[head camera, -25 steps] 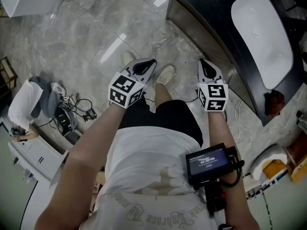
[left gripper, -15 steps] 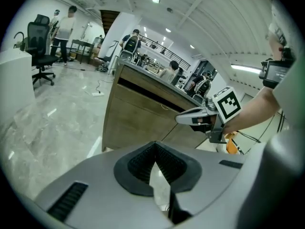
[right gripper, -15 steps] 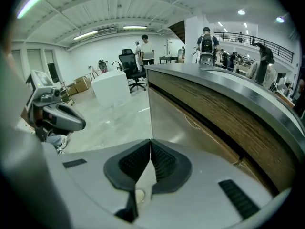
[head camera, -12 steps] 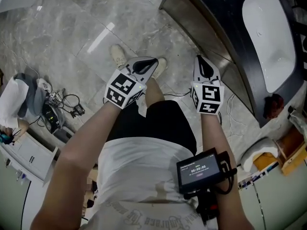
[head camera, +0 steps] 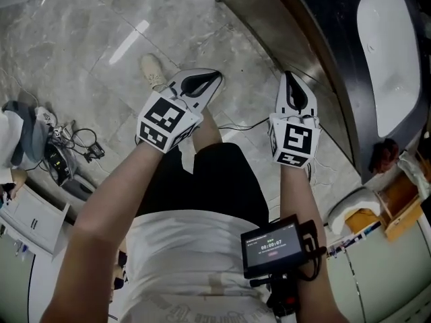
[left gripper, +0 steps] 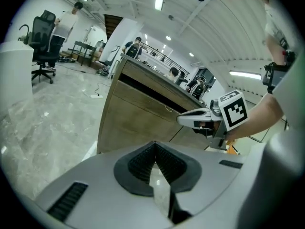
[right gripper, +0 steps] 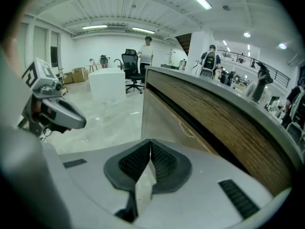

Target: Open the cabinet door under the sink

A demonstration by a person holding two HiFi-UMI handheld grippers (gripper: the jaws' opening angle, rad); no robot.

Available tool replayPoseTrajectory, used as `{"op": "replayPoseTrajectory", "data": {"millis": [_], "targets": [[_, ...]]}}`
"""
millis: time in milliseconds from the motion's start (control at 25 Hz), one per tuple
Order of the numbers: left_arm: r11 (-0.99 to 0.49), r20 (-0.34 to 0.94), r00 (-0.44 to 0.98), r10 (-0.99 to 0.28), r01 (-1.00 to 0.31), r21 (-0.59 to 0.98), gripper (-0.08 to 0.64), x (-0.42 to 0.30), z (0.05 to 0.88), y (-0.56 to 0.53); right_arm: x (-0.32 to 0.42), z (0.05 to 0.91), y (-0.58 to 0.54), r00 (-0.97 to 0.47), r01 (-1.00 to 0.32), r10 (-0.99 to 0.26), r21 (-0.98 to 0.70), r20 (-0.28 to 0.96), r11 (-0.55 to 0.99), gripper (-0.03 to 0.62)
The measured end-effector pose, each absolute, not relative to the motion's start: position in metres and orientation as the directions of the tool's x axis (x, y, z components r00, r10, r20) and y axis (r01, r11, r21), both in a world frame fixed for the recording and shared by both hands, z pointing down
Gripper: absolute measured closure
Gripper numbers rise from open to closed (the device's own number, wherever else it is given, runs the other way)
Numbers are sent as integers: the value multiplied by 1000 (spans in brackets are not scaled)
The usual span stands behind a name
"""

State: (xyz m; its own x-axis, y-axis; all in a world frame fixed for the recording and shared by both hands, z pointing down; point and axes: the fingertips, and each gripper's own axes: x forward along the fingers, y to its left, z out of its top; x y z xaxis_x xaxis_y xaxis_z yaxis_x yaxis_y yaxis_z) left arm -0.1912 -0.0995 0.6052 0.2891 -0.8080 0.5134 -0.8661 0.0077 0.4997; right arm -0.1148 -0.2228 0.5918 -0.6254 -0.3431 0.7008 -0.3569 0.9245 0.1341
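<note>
The left gripper [head camera: 214,79] and right gripper [head camera: 290,79] have moved up the head view since a second ago, nearer the cabinet door [head camera: 284,32]. Both pairs of jaws are together, empty. The door sits upper centre, under the sink [head camera: 394,59]. Only the gripper views show its wooden face and distant people [right gripper: 147,49].

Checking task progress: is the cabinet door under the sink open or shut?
Shut: the cabinet door lies flush, with only a thin seam at its edge and no gap.

No legible text: tiny digits on chest-mounted screen [head camera: 273,245], shirt print [head camera: 195,307] blurred
</note>
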Motion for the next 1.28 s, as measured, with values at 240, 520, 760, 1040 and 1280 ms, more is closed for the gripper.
{"op": "replayPoseTrajectory", "data": {"millis": [240,520,760,1040,1280], "targets": [[29,498,275,-823,-854,520,549,-190,620,-108,-92,592,-256,-558,-353,-467,313,686,882,578],[-1,478,310,-822,-839,544,549,-177,630,-112,-75,596,-269,-511,-329,-520,403,684,854,577],[-11,472,323,-820,-833,553,549,-177,632,-114,-66,595,-281,-409,-160,-636,635,654,756,537],[-6,477,332,-814,-826,564,549,-176,636,-109,-63,607,-288,-326,-76,-721,743,611,664,440],[-23,482,357,-800,-821,571,549,-171,639,-106,-62,614,-293,-263,-30,-785,809,560,587,426]]}}
